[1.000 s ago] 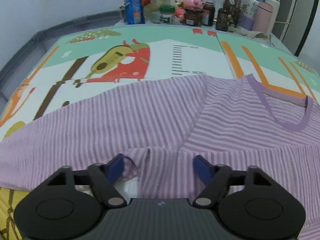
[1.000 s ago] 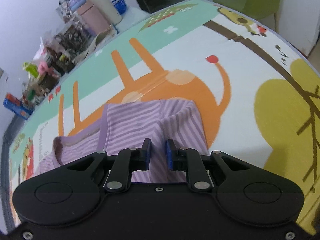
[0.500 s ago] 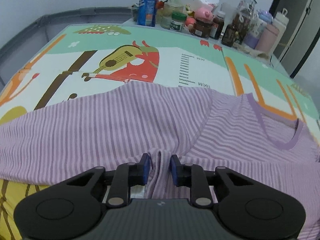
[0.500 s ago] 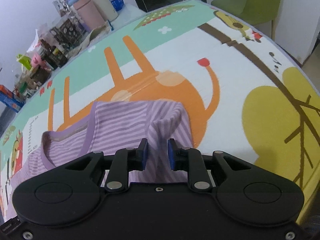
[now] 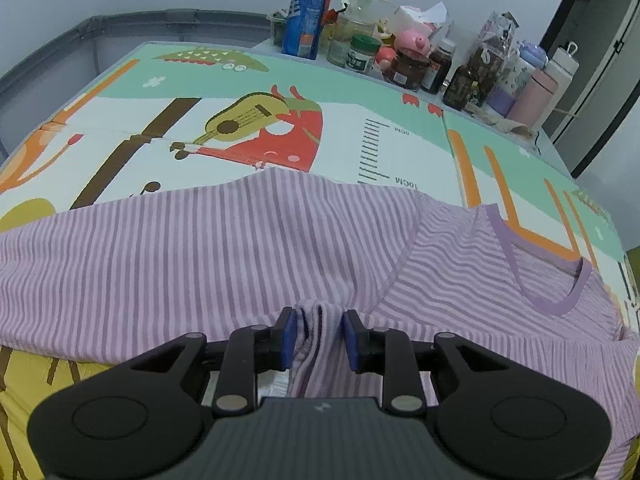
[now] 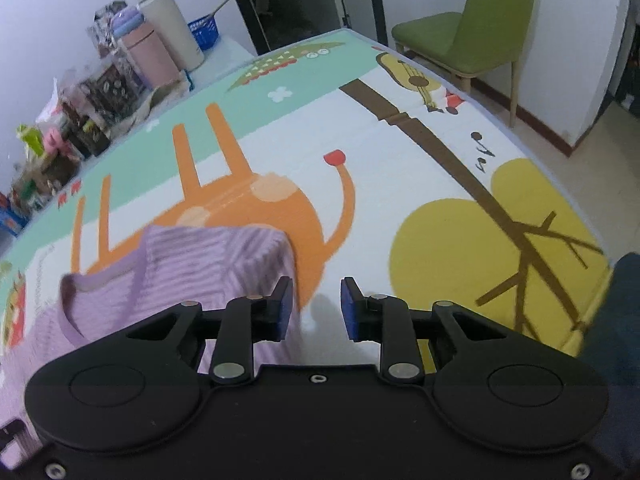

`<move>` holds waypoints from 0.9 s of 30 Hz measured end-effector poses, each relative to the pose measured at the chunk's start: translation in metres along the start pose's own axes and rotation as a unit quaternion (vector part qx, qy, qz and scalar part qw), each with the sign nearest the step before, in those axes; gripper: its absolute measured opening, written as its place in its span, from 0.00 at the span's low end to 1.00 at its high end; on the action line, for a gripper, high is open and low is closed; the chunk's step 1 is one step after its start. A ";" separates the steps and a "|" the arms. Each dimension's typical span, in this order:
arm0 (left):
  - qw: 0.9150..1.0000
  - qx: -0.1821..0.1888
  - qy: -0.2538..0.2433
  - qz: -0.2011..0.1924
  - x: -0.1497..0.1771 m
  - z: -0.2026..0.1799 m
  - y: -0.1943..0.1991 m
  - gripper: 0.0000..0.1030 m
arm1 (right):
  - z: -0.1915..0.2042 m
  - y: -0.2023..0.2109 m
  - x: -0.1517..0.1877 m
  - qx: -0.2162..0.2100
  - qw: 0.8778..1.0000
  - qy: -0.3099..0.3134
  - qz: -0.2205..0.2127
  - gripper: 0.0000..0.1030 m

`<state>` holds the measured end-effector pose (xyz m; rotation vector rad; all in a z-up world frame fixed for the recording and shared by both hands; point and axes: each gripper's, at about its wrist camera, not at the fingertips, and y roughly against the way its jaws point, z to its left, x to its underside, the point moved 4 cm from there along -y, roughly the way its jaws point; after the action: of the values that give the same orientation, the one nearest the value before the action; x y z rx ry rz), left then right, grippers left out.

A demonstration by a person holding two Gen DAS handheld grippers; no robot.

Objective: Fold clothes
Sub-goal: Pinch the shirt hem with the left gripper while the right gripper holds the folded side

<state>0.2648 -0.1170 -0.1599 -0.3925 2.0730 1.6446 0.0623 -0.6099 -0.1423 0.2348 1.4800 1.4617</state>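
Shirt (image 5: 240, 248) spread along tabletop's (image 6: 400, 152) near edge | left gripper (image 5: 318, 334) just closed, fingers (image 5: 287, 336) pinching bunched cloth | right gripper (image 6: 316, 308) just opening, fingers empty (its side looks laid) | left fold pending

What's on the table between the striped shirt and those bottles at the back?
Nothing but bare mat, with its cartoon guitar print, between the shirt and the bottles. The left wrist view shows this.
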 end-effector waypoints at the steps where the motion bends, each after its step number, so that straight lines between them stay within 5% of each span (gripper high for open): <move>1: 1.000 -0.002 -0.002 0.001 0.000 -0.001 -0.001 0.26 | 0.001 0.000 0.001 -0.004 1.000 0.007 0.003 0.24; 7: 1.000 -0.011 -0.011 0.006 0.002 -0.004 -0.004 0.25 | 0.026 -0.004 0.010 -0.046 0.997 0.057 0.034 0.23; 16: 1.000 -0.011 -0.015 0.015 0.001 -0.003 -0.007 0.25 | 0.055 -0.020 0.027 -0.026 0.986 0.132 0.098 0.22; 23: 1.000 -0.011 -0.018 0.020 0.000 -0.003 -0.009 0.25 | 0.053 -0.025 0.027 -0.004 0.984 0.142 0.106 0.04; 27: 1.000 -0.011 -0.017 0.020 0.000 -0.002 -0.009 0.24 | 0.043 -0.015 0.022 -0.010 0.988 0.119 0.097 0.02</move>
<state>0.2688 -0.1213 -0.1667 -0.3289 2.0516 1.6864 0.0906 -0.5697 -0.1555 0.2020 1.6692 1.7069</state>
